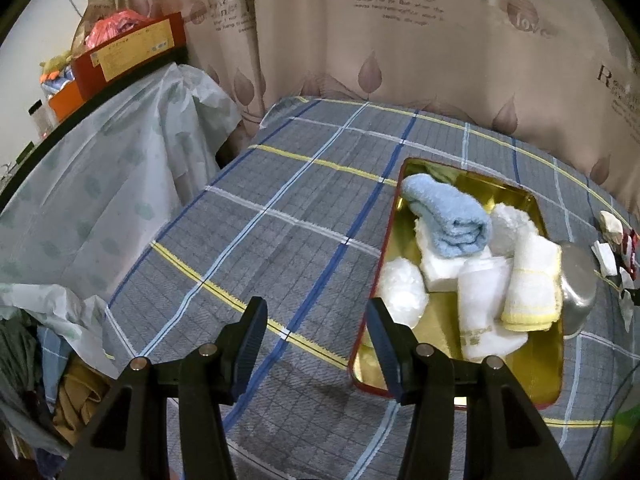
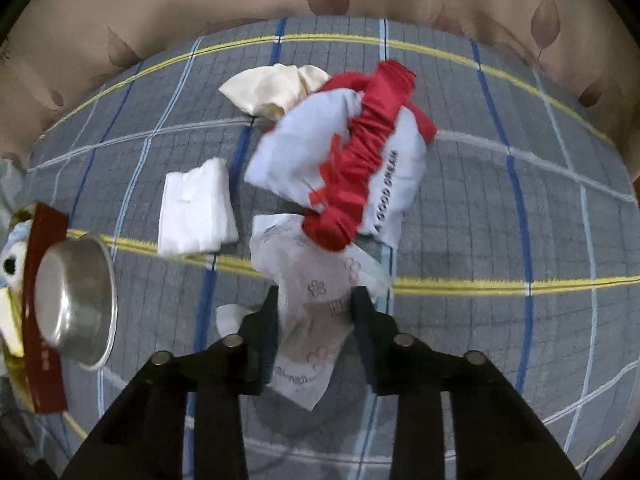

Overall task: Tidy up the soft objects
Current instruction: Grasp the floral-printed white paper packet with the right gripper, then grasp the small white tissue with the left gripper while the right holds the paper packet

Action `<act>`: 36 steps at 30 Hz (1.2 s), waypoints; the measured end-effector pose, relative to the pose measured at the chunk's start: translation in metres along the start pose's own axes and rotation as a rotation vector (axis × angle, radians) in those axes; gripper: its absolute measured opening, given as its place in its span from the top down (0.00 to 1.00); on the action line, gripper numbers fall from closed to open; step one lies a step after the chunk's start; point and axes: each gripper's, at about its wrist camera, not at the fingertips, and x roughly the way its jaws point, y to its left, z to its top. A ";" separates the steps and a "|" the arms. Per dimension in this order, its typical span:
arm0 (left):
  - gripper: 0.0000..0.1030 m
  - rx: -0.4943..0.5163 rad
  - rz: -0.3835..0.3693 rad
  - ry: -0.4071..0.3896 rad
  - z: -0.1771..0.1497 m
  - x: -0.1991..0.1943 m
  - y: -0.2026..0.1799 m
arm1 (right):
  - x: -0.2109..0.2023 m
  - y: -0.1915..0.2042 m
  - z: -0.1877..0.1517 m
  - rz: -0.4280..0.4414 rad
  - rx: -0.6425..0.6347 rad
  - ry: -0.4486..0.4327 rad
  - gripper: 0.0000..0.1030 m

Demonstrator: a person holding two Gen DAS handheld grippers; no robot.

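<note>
Left wrist view: the left gripper (image 1: 316,336) hangs wide open and empty above the plaid bedsheet (image 1: 288,216), just left of the gold tray (image 1: 532,368). In the tray lie a rolled blue towel (image 1: 448,216), a yellow-trimmed white towel (image 1: 532,284), a folded white cloth (image 1: 480,312) and a white fluffy ball (image 1: 400,292). A steel bowl (image 1: 580,288) leans against the tray's far rim, partly hidden by the towels. Small items beyond the bowl are cut off at the frame edge.

Right wrist view: the right gripper (image 2: 316,312) has its fingers closed on a printed tissue packet (image 2: 312,304), right of the tray (image 2: 44,280). Farther right lie a white pouch with a red ruffle (image 2: 344,168), motion-blurred, a cream cloth (image 2: 272,88) and a folded white tissue pack (image 2: 196,208). The bowl (image 2: 76,300) hides part of the tray's rim.
</note>
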 end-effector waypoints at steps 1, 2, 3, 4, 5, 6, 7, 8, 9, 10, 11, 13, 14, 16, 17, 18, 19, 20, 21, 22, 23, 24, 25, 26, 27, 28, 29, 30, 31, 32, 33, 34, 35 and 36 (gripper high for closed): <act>0.49 0.001 -0.004 -0.004 0.001 -0.003 -0.002 | -0.001 -0.005 -0.002 0.014 -0.013 0.004 0.74; 0.49 0.007 -0.008 -0.010 0.002 -0.006 -0.005 | -0.002 -0.007 -0.005 0.023 -0.029 0.010 0.76; 0.49 0.014 -0.009 -0.014 0.004 -0.010 -0.008 | -0.003 -0.008 -0.005 0.036 -0.039 0.021 0.80; 0.49 0.024 -0.011 -0.021 0.005 -0.013 -0.012 | -0.004 -0.010 -0.007 0.051 -0.041 0.032 0.81; 0.49 0.037 -0.011 -0.027 0.006 -0.017 -0.017 | -0.006 -0.012 -0.009 0.062 -0.045 0.039 0.82; 0.49 0.047 -0.011 -0.033 0.007 -0.020 -0.022 | -0.008 -0.014 -0.012 0.069 -0.060 0.045 0.83; 0.49 0.056 -0.016 -0.036 0.008 -0.023 -0.027 | -0.010 -0.014 -0.014 0.071 -0.077 0.046 0.84; 0.49 0.068 -0.034 -0.039 0.010 -0.026 -0.034 | -0.012 -0.014 -0.018 0.073 -0.097 0.047 0.85; 0.49 0.073 -0.050 -0.039 0.011 -0.029 -0.039 | -0.016 -0.020 -0.026 0.078 -0.112 0.049 0.86; 0.49 0.080 -0.069 -0.038 0.013 -0.031 -0.046 | -0.018 -0.021 -0.029 0.085 -0.127 0.048 0.86; 0.49 0.090 -0.086 -0.037 0.014 -0.033 -0.053 | -0.019 -0.027 -0.032 0.086 -0.137 0.046 0.86; 0.49 0.121 -0.118 -0.038 0.018 -0.038 -0.071 | -0.024 -0.038 -0.035 0.069 -0.150 0.037 0.86; 0.49 0.135 -0.131 -0.040 0.019 -0.040 -0.080 | -0.026 -0.043 -0.036 0.053 -0.157 0.028 0.86; 0.49 0.170 -0.176 -0.035 0.021 -0.044 -0.103 | -0.029 -0.054 -0.039 0.003 -0.161 0.005 0.86; 0.49 0.186 -0.210 -0.028 0.023 -0.046 -0.116 | -0.030 -0.059 -0.038 -0.017 -0.159 -0.004 0.86; 0.49 0.195 -0.231 -0.021 0.023 -0.047 -0.125 | -0.031 -0.065 -0.040 -0.047 -0.152 -0.023 0.86; 0.49 0.208 -0.255 -0.010 0.025 -0.047 -0.137 | -0.032 -0.072 -0.042 -0.066 -0.144 -0.036 0.86; 0.49 0.220 -0.278 -0.001 0.025 -0.047 -0.148 | -0.033 -0.077 -0.044 -0.083 -0.141 -0.050 0.86; 0.49 0.231 -0.300 0.010 0.025 -0.047 -0.161 | -0.036 -0.084 -0.048 -0.106 -0.136 -0.076 0.86; 0.49 0.251 -0.323 0.029 0.026 -0.046 -0.177 | -0.037 -0.090 -0.050 -0.119 -0.130 -0.096 0.86; 0.49 0.270 -0.340 0.043 0.026 -0.044 -0.189 | -0.039 -0.097 -0.052 -0.126 -0.123 -0.111 0.86; 0.49 0.281 -0.356 0.051 0.025 -0.044 -0.199 | -0.042 -0.105 -0.055 -0.144 -0.113 -0.135 0.86; 0.49 0.292 -0.373 0.068 0.026 -0.042 -0.213 | -0.043 -0.110 -0.058 -0.168 -0.108 -0.156 0.86; 0.49 0.301 -0.389 0.086 0.026 -0.040 -0.224 | -0.043 -0.114 -0.062 -0.183 -0.105 -0.173 0.86; 0.49 0.310 -0.411 0.103 0.026 -0.039 -0.234 | -0.043 -0.120 -0.066 -0.188 -0.097 -0.197 0.86; 0.49 0.317 -0.430 0.116 0.027 -0.036 -0.244 | -0.043 -0.125 -0.069 -0.180 -0.085 -0.215 0.86; 0.49 0.319 -0.450 0.131 0.027 -0.033 -0.257 | -0.041 -0.127 -0.071 -0.168 -0.072 -0.229 0.86; 0.48 0.321 -0.463 0.143 0.028 -0.030 -0.265 | -0.042 -0.133 -0.074 -0.144 -0.059 -0.255 0.86; 0.48 0.330 -0.483 0.166 0.028 -0.026 -0.276 | -0.041 -0.133 -0.075 -0.134 -0.055 -0.273 0.86; 0.48 0.330 -0.500 0.184 0.029 -0.022 -0.284 | -0.038 -0.132 -0.075 -0.129 -0.053 -0.289 0.86; 0.47 0.319 -0.515 0.198 0.030 -0.016 -0.295 | -0.037 -0.132 -0.076 -0.125 -0.053 -0.304 0.86; 0.47 0.315 -0.517 0.205 0.030 -0.013 -0.303 | -0.036 -0.133 -0.078 -0.119 -0.052 -0.319 0.86; 0.47 0.312 -0.520 0.211 0.032 -0.009 -0.313 | -0.034 -0.133 -0.078 -0.109 -0.045 -0.331 0.86; 0.47 0.304 -0.528 0.214 0.034 -0.003 -0.324 | -0.033 -0.133 -0.078 -0.099 -0.037 -0.337 0.86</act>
